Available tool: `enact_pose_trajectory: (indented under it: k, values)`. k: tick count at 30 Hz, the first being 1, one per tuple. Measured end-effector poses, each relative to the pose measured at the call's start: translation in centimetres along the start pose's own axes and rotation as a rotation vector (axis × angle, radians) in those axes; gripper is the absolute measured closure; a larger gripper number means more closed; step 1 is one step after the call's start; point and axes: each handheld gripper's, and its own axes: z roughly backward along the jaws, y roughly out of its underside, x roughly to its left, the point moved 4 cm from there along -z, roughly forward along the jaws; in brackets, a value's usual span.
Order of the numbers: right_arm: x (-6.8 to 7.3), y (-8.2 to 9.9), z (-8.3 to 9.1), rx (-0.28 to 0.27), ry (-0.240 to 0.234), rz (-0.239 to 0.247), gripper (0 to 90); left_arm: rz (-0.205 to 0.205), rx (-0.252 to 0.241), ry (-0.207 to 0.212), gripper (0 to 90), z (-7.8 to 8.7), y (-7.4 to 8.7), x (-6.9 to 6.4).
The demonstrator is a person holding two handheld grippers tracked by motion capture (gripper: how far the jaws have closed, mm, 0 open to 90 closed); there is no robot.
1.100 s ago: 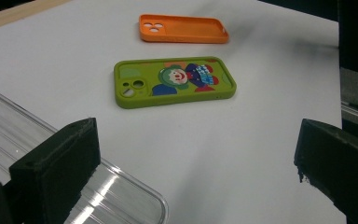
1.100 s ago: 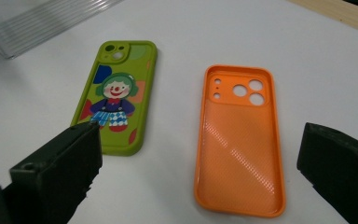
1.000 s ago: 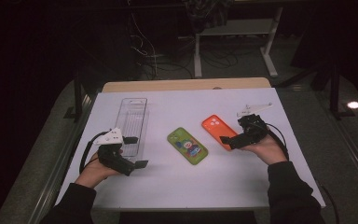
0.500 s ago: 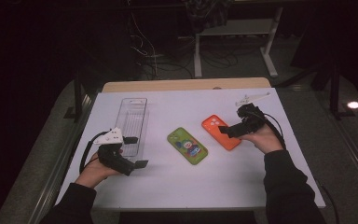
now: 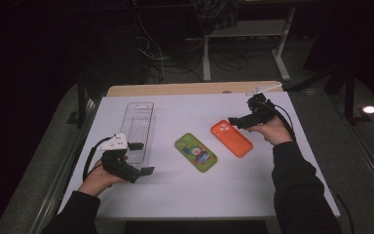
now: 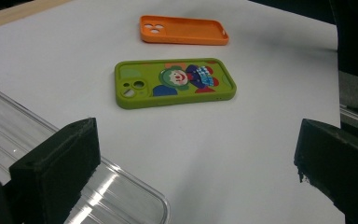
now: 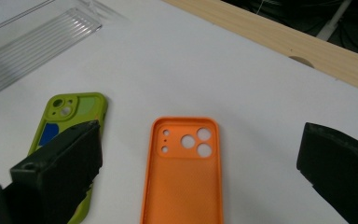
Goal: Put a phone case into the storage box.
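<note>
orange phone case (image 5: pixel 232 138): lies flat on the white table (image 5: pixel 185 190), camera holes toward the far edge; in the right gripper view (image 7: pixel 184 172) its hollow inside faces up and it sits between the two black jaws, touched by neither.
right gripper (image 5: pixel 237 120): held above the table just beyond the far end of the orange case, jaws spread wide with nothing between them but open air over the case.
green phone case (image 5: pixel 196 152): just to the left of the orange case, lying at the same slant, cartoon clown print up; well seen in the left gripper view (image 6: pixel 173 82).
left gripper (image 5: pixel 141 158): well to the left of the orange case, near the table's front, jaws wide apart and holding nothing; it points across toward both cases.
clear plastic tray (image 5: pixel 138 130): long and ribbed, left of the green case, farther still from the orange one; its near corner lies just under the left gripper's jaw (image 6: pixel 130 196).
wooden strip (image 5: pixel 190 89): runs along the table's far edge, beyond the orange case.
</note>
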Motion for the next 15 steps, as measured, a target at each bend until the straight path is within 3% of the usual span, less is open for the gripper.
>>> enact_pose_trajectory:
  k: [15]
  values:
    - [-1.4, -2.2, -1.9, -0.01, 0.034, -0.019, 0.0, -0.004, 0.004, -0.01, 0.0, 0.0, 0.1, 0.1]
